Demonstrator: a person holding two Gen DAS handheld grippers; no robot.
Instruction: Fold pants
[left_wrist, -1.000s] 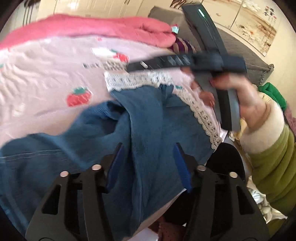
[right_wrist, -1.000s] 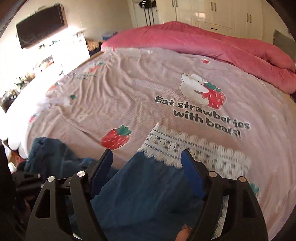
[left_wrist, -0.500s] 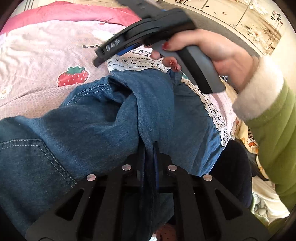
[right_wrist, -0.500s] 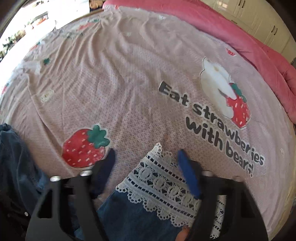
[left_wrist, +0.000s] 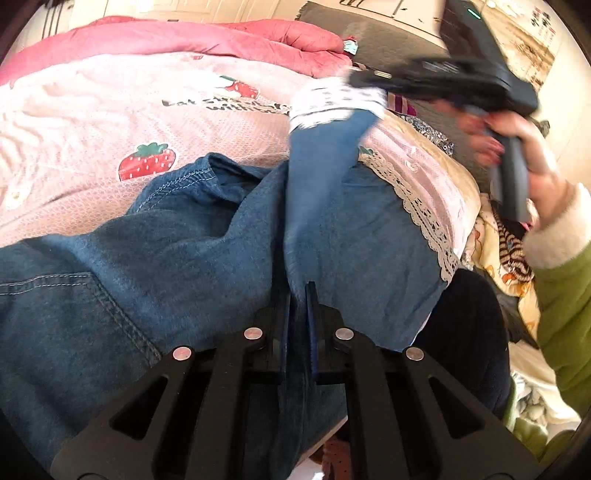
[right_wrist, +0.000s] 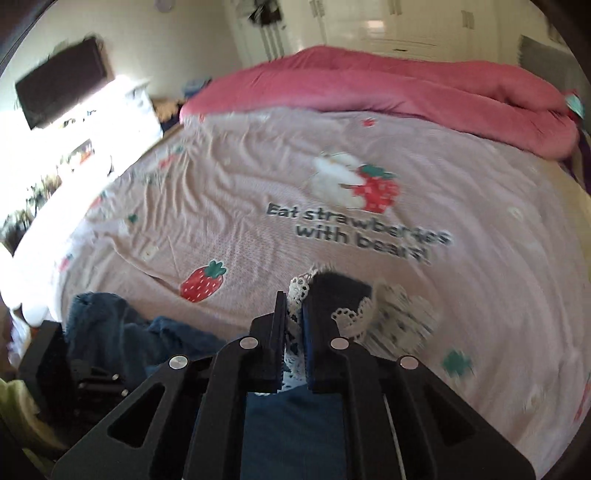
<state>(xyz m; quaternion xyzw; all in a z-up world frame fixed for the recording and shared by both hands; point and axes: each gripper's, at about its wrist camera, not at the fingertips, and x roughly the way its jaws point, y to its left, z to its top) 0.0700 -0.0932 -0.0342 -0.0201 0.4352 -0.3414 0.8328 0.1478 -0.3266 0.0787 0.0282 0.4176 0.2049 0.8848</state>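
Note:
Blue denim pants with white lace cuffs lie bunched at the near edge of a pink strawberry bedsheet. My left gripper is shut on a fold of denim near the crotch seam. My right gripper is shut on the lace cuff of one leg and holds it lifted above the sheet; in the left wrist view it is up at the right with the leg stretched taut from it. The other leg's lace cuff lies near the bed edge.
A pink quilt is heaped along the far side of the bed. A dark TV hangs on the far left wall. Patterned bedding lies beyond the bed's right edge. The person's green sleeve is at right.
My left gripper closed on the denim a second ago and stays shut. My right gripper has closed on the lace cuff and lifted that leg up off the sheet.

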